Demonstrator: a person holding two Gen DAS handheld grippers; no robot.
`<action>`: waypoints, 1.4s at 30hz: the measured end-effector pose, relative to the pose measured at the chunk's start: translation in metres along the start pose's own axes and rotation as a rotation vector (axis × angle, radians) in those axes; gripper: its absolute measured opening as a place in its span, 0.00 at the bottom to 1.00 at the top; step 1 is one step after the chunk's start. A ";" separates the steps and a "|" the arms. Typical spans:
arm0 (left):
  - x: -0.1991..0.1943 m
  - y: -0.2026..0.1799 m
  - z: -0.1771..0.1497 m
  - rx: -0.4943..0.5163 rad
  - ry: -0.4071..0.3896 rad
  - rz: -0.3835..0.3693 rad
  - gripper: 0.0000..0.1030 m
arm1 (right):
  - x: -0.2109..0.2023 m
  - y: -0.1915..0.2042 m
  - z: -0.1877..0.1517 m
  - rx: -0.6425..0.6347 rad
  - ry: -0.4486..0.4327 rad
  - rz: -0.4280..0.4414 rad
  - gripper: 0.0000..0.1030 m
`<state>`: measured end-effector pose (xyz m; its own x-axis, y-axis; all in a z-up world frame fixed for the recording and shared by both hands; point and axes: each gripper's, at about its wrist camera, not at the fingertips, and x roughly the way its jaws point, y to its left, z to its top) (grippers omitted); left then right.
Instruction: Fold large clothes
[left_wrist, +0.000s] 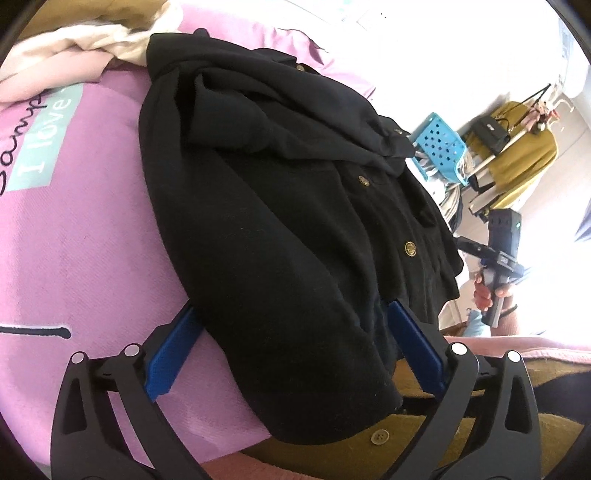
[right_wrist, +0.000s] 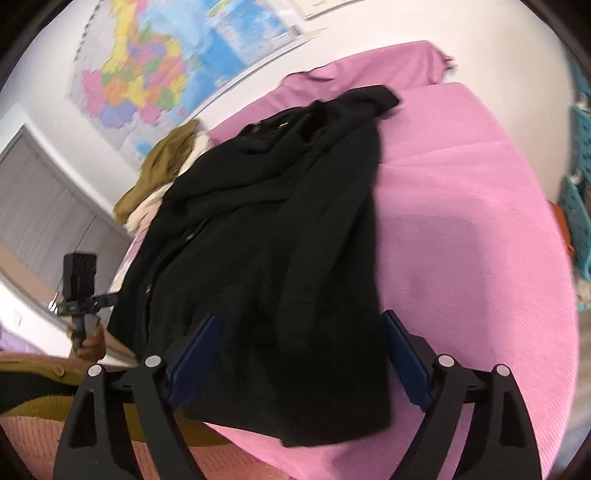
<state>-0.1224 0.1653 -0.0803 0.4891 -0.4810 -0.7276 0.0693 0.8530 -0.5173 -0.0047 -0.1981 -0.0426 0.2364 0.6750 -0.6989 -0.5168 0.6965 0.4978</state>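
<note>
We see the black coat (left_wrist: 280, 206) lying between both grippers' wide-open jaws, its hem unclamped by either.

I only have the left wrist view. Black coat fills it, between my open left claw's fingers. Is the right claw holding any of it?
Observer: No. The right claw is open, its fingers either side of the black coat's near hem.
Operator: What's beyond the coat on that side?
Observer: Bare pink cover to the coat's right.
Operator: Anything on the wall?
Observer: A colourful map, blurred.
</note>
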 end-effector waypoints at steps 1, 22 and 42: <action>0.000 -0.001 0.001 0.002 0.001 0.005 0.95 | 0.002 -0.001 0.001 -0.003 0.003 0.010 0.79; -0.074 -0.002 0.001 -0.017 -0.157 0.073 0.31 | -0.058 0.041 -0.019 -0.037 -0.103 0.194 0.16; -0.029 0.002 -0.009 -0.046 -0.015 0.076 0.23 | -0.002 0.028 -0.029 0.061 0.049 0.238 0.19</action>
<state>-0.1446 0.1789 -0.0647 0.5042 -0.4124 -0.7588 -0.0080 0.8764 -0.4816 -0.0432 -0.1871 -0.0419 0.0728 0.8102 -0.5816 -0.5019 0.5337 0.6807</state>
